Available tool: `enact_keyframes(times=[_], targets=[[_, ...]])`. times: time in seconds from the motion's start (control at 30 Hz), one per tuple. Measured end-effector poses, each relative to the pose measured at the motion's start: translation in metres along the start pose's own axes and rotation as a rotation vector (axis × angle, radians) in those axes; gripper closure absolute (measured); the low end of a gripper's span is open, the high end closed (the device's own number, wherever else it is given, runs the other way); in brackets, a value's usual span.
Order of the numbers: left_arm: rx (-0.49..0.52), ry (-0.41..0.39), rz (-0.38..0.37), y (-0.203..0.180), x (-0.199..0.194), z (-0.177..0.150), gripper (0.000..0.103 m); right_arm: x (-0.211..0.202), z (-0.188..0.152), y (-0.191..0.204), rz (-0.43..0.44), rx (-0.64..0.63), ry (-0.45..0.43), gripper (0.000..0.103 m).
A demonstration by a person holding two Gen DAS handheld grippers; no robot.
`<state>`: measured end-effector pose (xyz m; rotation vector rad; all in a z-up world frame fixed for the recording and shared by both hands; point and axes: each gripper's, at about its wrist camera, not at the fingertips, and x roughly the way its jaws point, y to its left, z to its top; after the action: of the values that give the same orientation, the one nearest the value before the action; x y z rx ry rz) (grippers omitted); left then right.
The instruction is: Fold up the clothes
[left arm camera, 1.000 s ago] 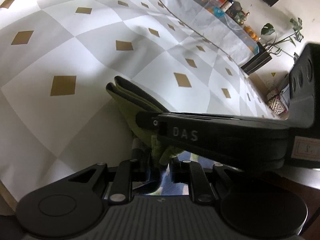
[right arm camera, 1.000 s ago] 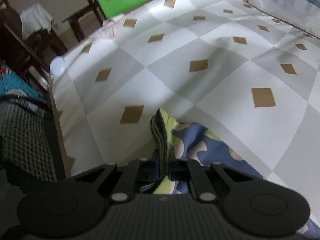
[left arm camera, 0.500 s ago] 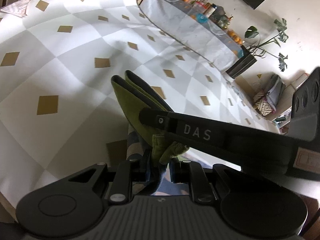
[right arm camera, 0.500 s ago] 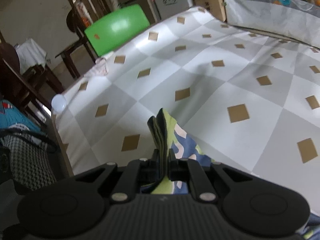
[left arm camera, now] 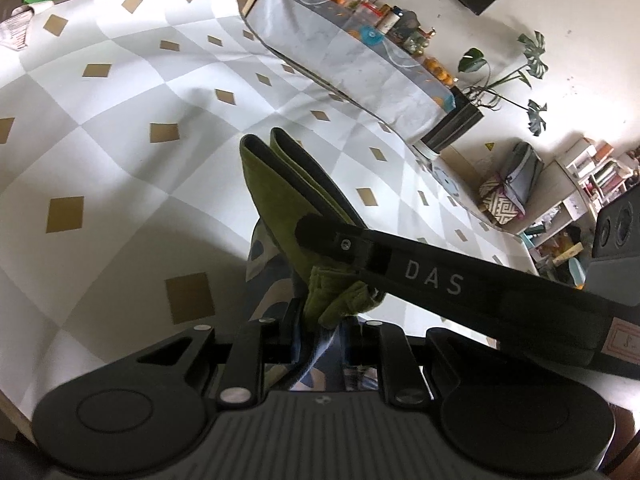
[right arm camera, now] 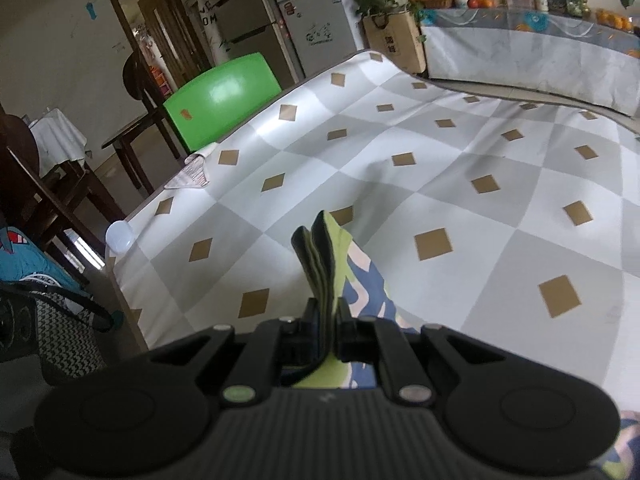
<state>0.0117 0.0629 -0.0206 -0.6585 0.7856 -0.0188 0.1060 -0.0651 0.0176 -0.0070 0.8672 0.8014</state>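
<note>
A patterned garment in blue, lime green and pink hangs between both grippers above the checkered table. My left gripper point(left arm camera: 267, 145) is shut on the garment point(left arm camera: 272, 272), with green cloth bunched between its fingers. My right gripper point(right arm camera: 315, 229) is shut on the garment point(right arm camera: 362, 284) too, and the cloth trails down to the right. The right gripper's black arm point(left arm camera: 460, 280), marked DAS, crosses the left wrist view just right of the left fingers.
The table point(right arm camera: 460, 184) has a grey and white checkered cloth with tan diamonds. A folded cloth point(right arm camera: 192, 172) lies at its far corner by a green chair point(right arm camera: 220, 100). A marble-topped counter point(left arm camera: 360, 60) with fruit and plants runs beyond the table.
Both grippers have risen and tilted up with the garment held; more of the room beyond the table shows. The right gripper's arm has stayed close beside the left fingers.
</note>
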Motion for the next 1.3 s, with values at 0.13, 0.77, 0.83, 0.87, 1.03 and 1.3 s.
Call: enact_keyframes(times=[0.13,0.77,0.83,0.87,1.03,1.3], targets=[[0.019,0.004,-0.014,-0.014,0.0,-0.003,0.088,-0.018,-0.003,-0.007,-0.023,0.007,-0.023,0.096],[0.128,0.068,-0.067,-0.095,0.012,-0.037,0.088,-0.103,-0.037,-0.059,-0.133,0.084,-0.092,0.096],[0.139,0.075,-0.072,-0.104,0.014,-0.04,0.088,-0.111,-0.041,-0.066,-0.143,0.098,-0.099,0.096],[0.145,0.078,-0.074,-0.108,0.015,-0.042,0.088,-0.114,-0.042,-0.069,-0.147,0.104,-0.102,0.096],[0.18,0.096,-0.087,-0.129,0.02,-0.05,0.088,-0.134,-0.054,-0.086,-0.17,0.145,-0.12,0.096],[0.225,0.15,-0.106,-0.158,0.042,-0.074,0.088,-0.158,-0.081,-0.118,-0.239,0.222,-0.107,0.096]])
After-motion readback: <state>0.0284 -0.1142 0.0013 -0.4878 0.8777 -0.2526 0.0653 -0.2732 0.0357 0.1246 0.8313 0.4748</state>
